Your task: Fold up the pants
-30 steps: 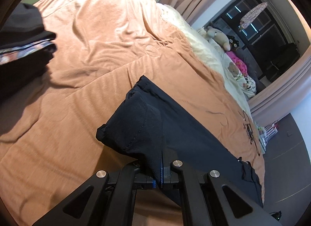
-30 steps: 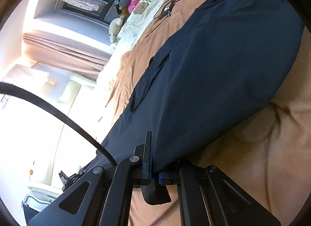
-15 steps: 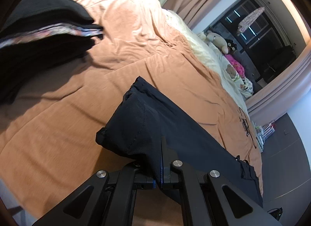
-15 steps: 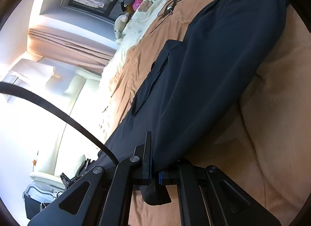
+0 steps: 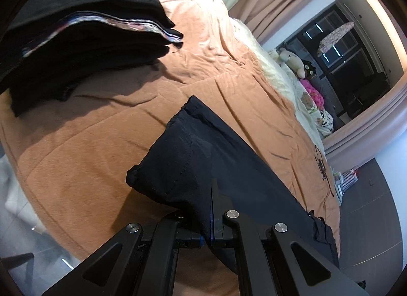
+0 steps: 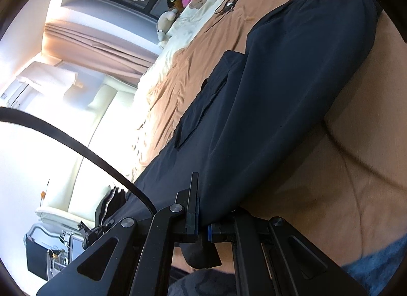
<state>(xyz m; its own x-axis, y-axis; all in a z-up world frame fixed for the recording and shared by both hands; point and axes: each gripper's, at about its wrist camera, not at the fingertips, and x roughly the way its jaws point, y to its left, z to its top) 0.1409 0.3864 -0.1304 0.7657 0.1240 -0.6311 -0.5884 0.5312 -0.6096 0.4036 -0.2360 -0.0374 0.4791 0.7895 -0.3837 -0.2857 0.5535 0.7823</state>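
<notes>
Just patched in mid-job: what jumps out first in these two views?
The dark navy pants dominate, stretched across the orange bedspread, with the left gripper and the right gripper each clamped on the fabric. At the left view's upper left sits a stack of folded dark clothes; soft toys line the far side.

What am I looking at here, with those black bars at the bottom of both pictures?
Those bars are two hand-held grabbing tools; a person carries one in each hand, and a small camera on each looks forward along its fingers. One picture comes from the left tool, the other from the right tool. Both are clamped shut on a pair of dark navy pants stretched over a bed with an orange blanket. A stack of folded dark clothes sits on the blanket, and stuffed toys lie along the far side.
</notes>
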